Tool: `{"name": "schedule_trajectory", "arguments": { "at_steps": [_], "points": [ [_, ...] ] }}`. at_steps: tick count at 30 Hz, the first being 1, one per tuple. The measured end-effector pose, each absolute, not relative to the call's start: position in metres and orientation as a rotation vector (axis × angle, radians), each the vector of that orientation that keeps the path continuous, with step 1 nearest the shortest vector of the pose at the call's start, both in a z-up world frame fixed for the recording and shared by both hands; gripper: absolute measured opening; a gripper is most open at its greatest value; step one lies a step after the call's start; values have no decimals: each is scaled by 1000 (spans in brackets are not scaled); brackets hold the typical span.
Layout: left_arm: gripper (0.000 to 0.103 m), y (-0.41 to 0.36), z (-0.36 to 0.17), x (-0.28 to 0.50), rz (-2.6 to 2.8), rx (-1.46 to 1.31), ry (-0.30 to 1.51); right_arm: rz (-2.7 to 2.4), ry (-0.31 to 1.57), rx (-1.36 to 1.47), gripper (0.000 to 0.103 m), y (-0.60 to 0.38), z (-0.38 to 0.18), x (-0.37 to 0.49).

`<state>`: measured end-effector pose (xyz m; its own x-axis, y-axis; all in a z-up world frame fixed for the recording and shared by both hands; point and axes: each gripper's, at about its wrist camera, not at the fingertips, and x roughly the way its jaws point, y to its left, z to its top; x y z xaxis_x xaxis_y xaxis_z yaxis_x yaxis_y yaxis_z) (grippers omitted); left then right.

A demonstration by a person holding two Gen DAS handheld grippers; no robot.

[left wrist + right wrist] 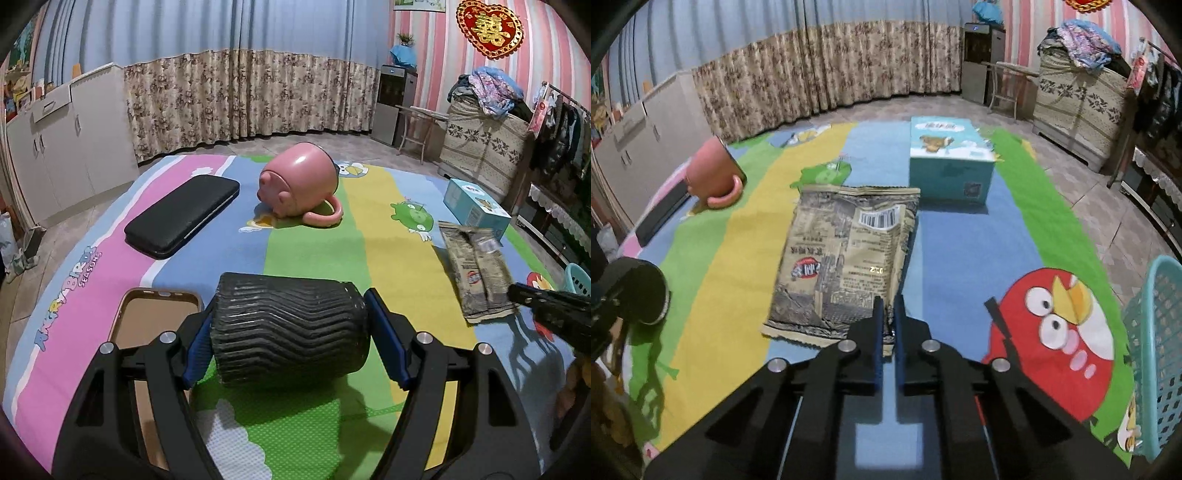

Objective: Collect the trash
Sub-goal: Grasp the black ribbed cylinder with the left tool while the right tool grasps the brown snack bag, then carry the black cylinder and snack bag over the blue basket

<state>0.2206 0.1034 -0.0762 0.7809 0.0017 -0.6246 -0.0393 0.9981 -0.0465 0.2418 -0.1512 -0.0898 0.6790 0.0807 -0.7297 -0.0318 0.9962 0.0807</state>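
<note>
- While the left gripper (290, 328) points down at the cartoon play mat (314, 254), a black ribbed cylinder (290, 332) lies crosswise between its blue pads (386, 328), which bear on both ends; the jaws stand wide but are clamped on it.
- Right gripper (888, 314): jaws brought together, blue pads nearly meeting, pinching the near edge of the crumpled snack bag (846, 254). No gap is visible other than the thickness of the wrapper.
- Snack bag: lies flat on the mat across the yellow and blue stripes, barcode side up, with its near right corner inside the right gripper.
- Teal carton (947, 158): stands on the mat just beyond the bag, apart from it.
- Pink mug (299, 188): on its side toward the far part of the mat, handle resting on the surface.
- Black case (183, 216): flat on the pink stripe, left of the mug and apart from it.
- Empty phone cover (155, 321): open side up, just left of the left gripper, partly hidden by its frame.
- Teal mesh basket (1160, 350): at the right edge of the right wrist view, beside the mat; contents cannot be seen.
</note>
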Motion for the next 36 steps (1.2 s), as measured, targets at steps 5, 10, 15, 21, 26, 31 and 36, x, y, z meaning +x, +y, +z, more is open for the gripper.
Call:
{"name": "schedule_trajectory", "arguments": {
  "at_steps": [5, 10, 15, 21, 26, 31, 36],
  "points": [
    [71, 102, -79, 224, 10, -59, 697, 68, 775, 85, 4, -170, -76, 215],
    [71, 98, -77, 223, 22, -39, 697, 44, 730, 103, 4, -199, -59, 184],
    [71, 93, -64, 218, 22, -45, 687, 4, 677, 133, 4, -233, -41, 156],
    [71, 66, -34, 209, -19, -29, 628, -44, 630, 212, 3, -275, -32, 134],
    [71, 36, -17, 206, -68, -17, 598, -67, 606, 257, 3, -299, -32, 125],
    [71, -3, -3, 201, -135, -1, 570, -115, 527, 289, 3, -329, -14, 108],
    [71, -44, 5, 201, -203, 2, 556, -201, 483, 328, 3, -369, -6, 93]
  ]
}}
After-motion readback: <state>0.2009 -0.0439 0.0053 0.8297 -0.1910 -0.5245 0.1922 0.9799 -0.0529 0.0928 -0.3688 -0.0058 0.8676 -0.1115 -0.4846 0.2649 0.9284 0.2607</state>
